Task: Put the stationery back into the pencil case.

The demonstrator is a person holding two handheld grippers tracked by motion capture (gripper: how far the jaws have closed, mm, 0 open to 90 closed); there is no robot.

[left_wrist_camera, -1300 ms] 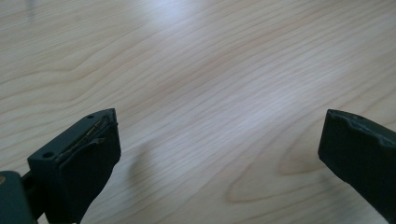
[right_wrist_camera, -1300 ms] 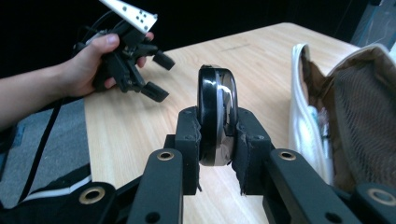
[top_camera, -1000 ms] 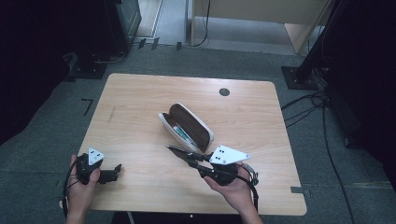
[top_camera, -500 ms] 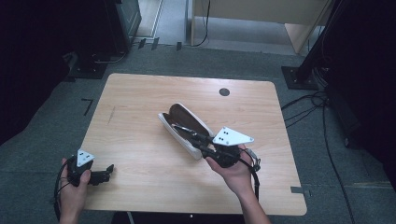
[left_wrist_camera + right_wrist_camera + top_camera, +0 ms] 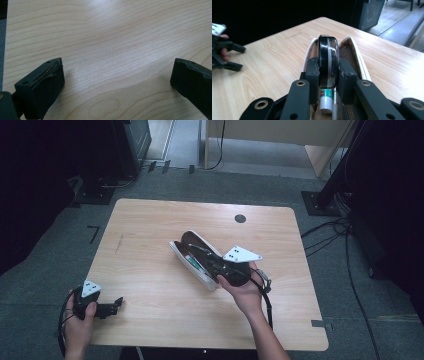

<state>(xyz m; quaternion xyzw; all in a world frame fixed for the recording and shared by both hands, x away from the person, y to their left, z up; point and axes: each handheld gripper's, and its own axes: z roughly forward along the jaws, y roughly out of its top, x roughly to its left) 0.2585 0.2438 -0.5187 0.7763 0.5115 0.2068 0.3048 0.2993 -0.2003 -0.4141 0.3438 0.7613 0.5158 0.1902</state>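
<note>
An open white case (image 5: 205, 279) lies slanted in the middle of the wooden table (image 5: 150, 230); a green-and-white tube (image 5: 325, 100) rests inside it. My right gripper (image 5: 212, 265) reaches over the case's near end. In the right gripper view, the right gripper (image 5: 328, 70) is shut on a rounded black object with a silver band (image 5: 327, 55), held upright just above the case's rim (image 5: 359, 57). My left gripper (image 5: 117, 304) sits low at the table's front left corner. Its jaws (image 5: 117, 82) stand wide open over bare wood.
A dark round grommet (image 5: 240, 218) marks the table's far side. Black cables (image 5: 345, 245) and a stand base (image 5: 320, 202) lie on the grey floor to the right. The table's left edge runs close beside my left gripper.
My right gripper has moved forward from in front of the case to over its near end, carrying the black object. My left gripper has drawn back toward the front left corner.
</note>
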